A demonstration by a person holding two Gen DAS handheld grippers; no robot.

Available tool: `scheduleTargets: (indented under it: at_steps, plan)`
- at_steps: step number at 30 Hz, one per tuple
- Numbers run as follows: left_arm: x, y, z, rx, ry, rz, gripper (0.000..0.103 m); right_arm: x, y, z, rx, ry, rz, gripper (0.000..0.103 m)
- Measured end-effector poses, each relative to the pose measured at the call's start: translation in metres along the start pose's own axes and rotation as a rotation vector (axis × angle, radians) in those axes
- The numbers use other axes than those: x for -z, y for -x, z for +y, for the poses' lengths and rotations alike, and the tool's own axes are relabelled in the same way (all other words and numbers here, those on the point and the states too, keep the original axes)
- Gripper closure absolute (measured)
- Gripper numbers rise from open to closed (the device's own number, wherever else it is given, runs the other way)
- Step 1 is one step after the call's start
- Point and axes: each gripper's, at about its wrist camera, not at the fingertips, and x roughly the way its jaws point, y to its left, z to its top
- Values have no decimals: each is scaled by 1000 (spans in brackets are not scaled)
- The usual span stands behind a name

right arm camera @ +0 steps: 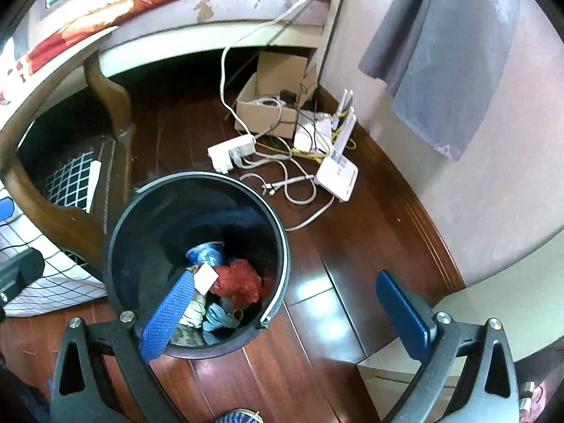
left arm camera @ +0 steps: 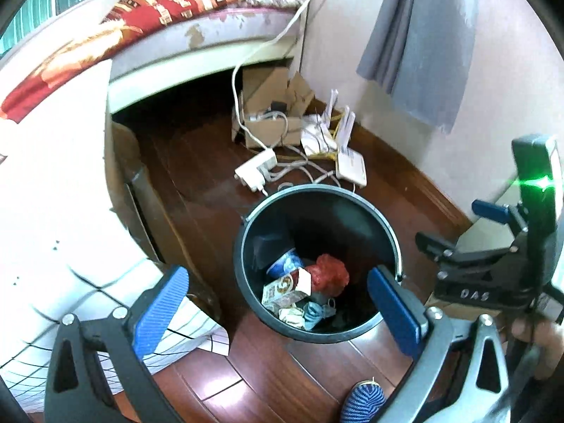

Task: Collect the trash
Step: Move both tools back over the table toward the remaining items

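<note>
I see the black bin [left arm camera: 317, 232] on the wooden floor [left arm camera: 246, 370], holding a red bag [left arm camera: 329, 273], a carton [left arm camera: 282, 290] and crumpled scraps. My left gripper [left arm camera: 282, 312] and right gripper [right arm camera: 292, 315] tilt down over it, fingers wide, empty. A bed [left arm camera: 211, 24], a power strip [left arm camera: 255, 169] and a router [right arm camera: 336, 174] lie beyond.

The bin [left arm camera: 317, 264] stands on the wooden floor [left arm camera: 268, 380], with crumpled trash [left arm camera: 306, 292] lying in its bottom. Behind the bin lie a power strip [left arm camera: 255, 169] and a router [left arm camera: 350, 167], with a cardboard box [left arm camera: 268, 116] farther back under the bed [left arm camera: 197, 35]. A checked cloth [left arm camera: 105, 303] lies left of the bin.
</note>
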Motion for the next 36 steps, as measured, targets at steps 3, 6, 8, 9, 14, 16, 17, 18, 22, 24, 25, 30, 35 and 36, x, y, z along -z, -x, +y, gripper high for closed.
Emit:
scheduleTargets:
  at_steps: [3,6,8,9,14,16,17,18,22,24,25,30,35,36]
  plan:
    - [-5,18,4,-14,5,-35,1,-6,16,7,-12,7,-36,0]
    - [-9,33,10,-34,15,-69,1,-14,31,13,-17,11,-71,0]
    - [-10,43,17,-45,29,-91,1,-21,43,20,-26,9,-105,0]
    - [-10,48,21,-51,37,-99,1,-24,47,23,-32,10,-117,0]
    - [-8,66,43,-87,80,-135,1,-31,63,43,-60,38,-161,0]
    - [-5,72,52,-100,94,-143,1,-36,68,53,-72,54,-177,0]
    - [-4,73,54,-109,101,-146,1,-38,71,60,-81,63,-186,0]
    - [-2,76,60,-117,110,-147,1,-40,73,65,-88,68,-193,0]
    - [5,89,78,-141,139,-165,1,-47,85,92,-128,102,-236,0]
    - [9,96,90,-153,157,-176,1,-50,90,103,-147,117,-253,0]
    - [12,101,98,-166,172,-185,1,-52,93,110,-161,126,-264,0]
    - [28,128,149,-241,256,-216,1,-67,119,153,-277,171,-352,0]
    - [47,153,213,-335,318,-230,1,-80,136,224,-405,274,-382,0]
    - [50,157,223,-352,327,-232,1,-81,137,238,-418,302,-367,0]
